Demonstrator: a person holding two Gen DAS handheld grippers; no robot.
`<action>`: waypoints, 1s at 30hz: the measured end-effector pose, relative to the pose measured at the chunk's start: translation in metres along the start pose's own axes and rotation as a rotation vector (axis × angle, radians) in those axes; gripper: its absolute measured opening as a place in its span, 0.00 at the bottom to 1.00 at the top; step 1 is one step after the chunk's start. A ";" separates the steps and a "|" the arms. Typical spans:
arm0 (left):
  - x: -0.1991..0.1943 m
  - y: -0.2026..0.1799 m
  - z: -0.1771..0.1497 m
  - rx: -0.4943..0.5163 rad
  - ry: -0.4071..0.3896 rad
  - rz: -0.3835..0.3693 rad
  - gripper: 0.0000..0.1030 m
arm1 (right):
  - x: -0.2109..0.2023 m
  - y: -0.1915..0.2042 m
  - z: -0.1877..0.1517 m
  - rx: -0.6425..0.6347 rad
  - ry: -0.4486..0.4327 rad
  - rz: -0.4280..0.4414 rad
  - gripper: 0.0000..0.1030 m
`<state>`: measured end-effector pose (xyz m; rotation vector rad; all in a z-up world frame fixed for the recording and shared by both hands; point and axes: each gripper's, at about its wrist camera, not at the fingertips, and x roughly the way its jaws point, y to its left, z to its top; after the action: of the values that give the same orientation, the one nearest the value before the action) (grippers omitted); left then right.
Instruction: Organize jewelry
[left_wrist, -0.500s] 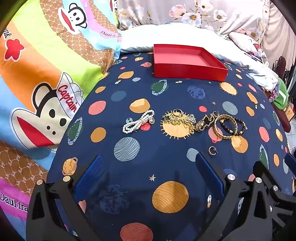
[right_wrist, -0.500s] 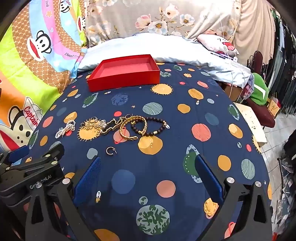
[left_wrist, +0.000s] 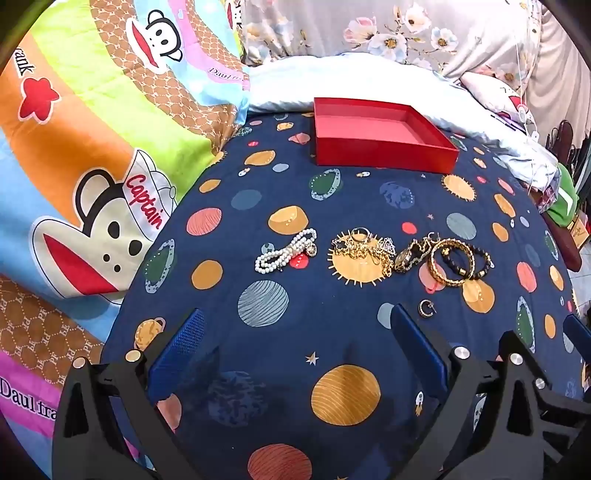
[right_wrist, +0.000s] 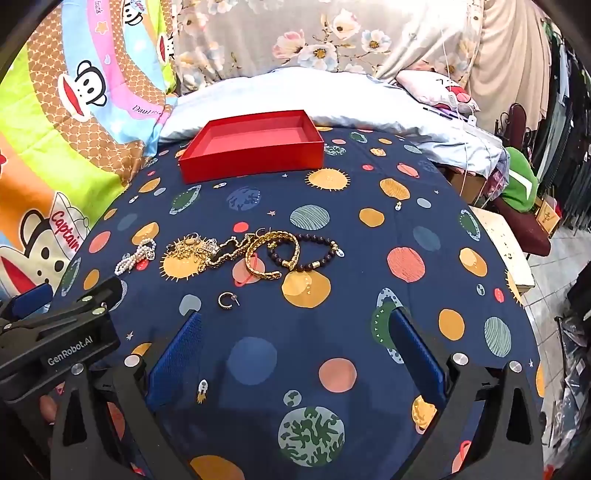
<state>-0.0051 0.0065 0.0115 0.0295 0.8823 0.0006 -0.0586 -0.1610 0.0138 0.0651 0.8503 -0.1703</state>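
Note:
An empty red box sits at the far side of the navy planet-print sheet. Jewelry lies in a row mid-sheet: a pearl bracelet, a tangle of gold chains, a gold bangle, a dark bead bracelet and a small hoop earring. My left gripper is open and empty, near the row. My right gripper is open and empty, right of the left one.
A colourful monkey-print blanket lies on the left. A white pillow and floral bedding lie behind the box. The bed's right edge drops to a floor with a green item and a small table.
Both grippers have barely moved; the views have shifted only slightly. Nothing was taken hold of.

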 end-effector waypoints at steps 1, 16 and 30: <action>-0.001 0.000 0.000 -0.001 -0.004 0.001 0.95 | -0.001 -0.001 0.000 0.000 0.000 0.000 0.95; -0.008 -0.005 0.001 0.011 -0.041 0.005 0.95 | -0.002 0.006 -0.001 -0.025 -0.005 0.012 0.95; -0.005 -0.003 0.001 0.000 -0.027 0.026 0.95 | -0.004 -0.002 0.001 0.003 -0.014 0.003 0.95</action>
<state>-0.0075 0.0034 0.0154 0.0409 0.8547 0.0239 -0.0607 -0.1626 0.0173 0.0679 0.8364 -0.1686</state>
